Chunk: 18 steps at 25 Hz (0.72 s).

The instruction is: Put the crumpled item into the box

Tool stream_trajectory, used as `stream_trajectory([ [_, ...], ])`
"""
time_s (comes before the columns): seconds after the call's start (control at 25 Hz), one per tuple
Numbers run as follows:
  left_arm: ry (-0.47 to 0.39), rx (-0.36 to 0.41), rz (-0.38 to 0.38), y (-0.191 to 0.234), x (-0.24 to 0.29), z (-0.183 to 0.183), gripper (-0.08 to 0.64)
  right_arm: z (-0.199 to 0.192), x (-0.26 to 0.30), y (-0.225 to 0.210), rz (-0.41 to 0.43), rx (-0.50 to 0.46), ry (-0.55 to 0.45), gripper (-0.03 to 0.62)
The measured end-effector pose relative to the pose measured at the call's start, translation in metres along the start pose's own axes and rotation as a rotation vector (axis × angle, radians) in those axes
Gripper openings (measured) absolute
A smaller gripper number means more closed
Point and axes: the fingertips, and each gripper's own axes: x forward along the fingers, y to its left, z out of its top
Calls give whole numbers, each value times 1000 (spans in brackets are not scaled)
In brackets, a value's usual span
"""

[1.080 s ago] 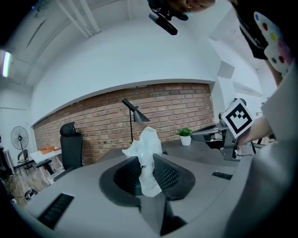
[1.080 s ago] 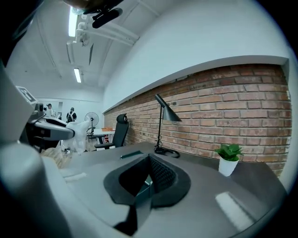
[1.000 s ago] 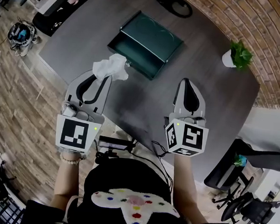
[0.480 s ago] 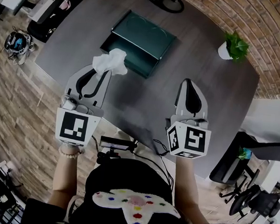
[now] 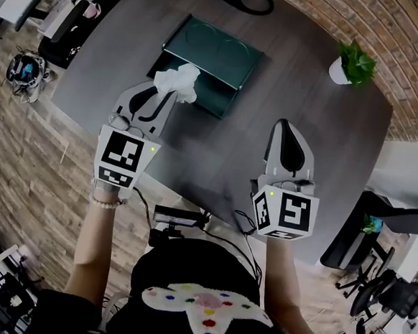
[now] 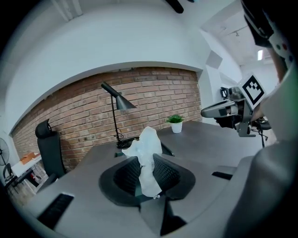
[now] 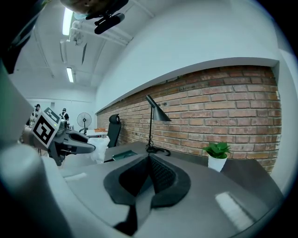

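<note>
Left gripper: clenched on the crumpled item, a white wad of paper or tissue. The ribbed pads pinch its lower tail, and the bulk stands up past the tips. I judge this hold keeps the wad ahead of the jaws so it can fall clear on release. In the head view the wad sits at the near rim of the green box, not yet inside. The box lies flat and open-topped on the dark table, and I can make out nothing in it. Right gripper: jaws pressed together with nothing between them, held above bare table well to the right of the box, apparently parked clear of the work. The wad should be carried over the opening before letting go.
</note>
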Motion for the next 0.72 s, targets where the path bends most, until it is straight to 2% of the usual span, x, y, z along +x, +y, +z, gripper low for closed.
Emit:
stream_trajectory([
  [0.28, 106, 43, -52, 15, 43, -30, 74, -7, 9, -1, -13, 6, 18, 9],
  [0.48, 229, 99, -126, 13, 71, -56, 74, -12, 13, -6, -23, 8, 32, 9],
  [0.72, 370, 109, -218, 10, 97, -80, 74, -19, 18, -13, -34, 10, 49, 9],
])
